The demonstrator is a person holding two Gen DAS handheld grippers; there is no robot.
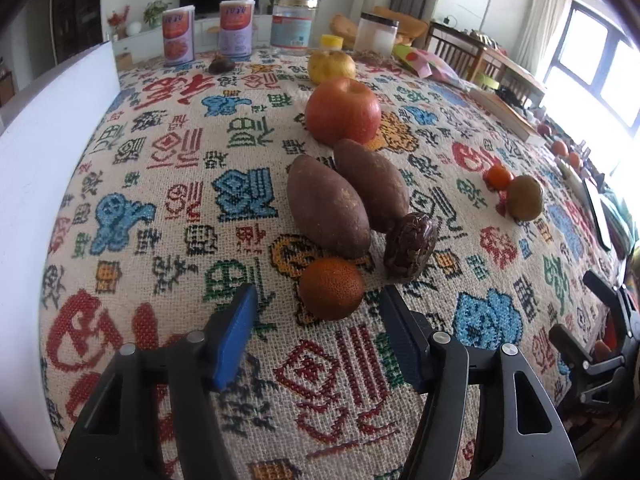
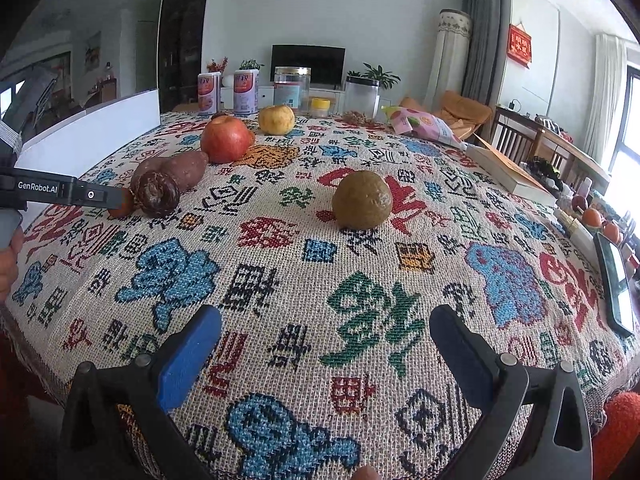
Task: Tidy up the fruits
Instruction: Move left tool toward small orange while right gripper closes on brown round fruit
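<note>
two brown oblong sweet potatoes [image 1: 348, 196], one red apple [image 1: 343, 110], one dark scaly fruit [image 1: 410, 246] beyond the half-open left tongs [image 1: 316, 312]; rough orange citrus [image 1: 331, 288] between, untouched. right tongs [image 2: 326, 332] wide, empty.

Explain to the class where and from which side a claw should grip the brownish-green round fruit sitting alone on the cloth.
Grip the brownish-green fruit across its widest middle, coming from the near side: it is round and stands clear of the other fruit.

Patterned tablecloth [image 2: 280, 320]; 2 cans [image 1: 179, 36], glass jar [image 1: 294, 24] at far edge; phone [image 2: 618, 284] rt.
</note>
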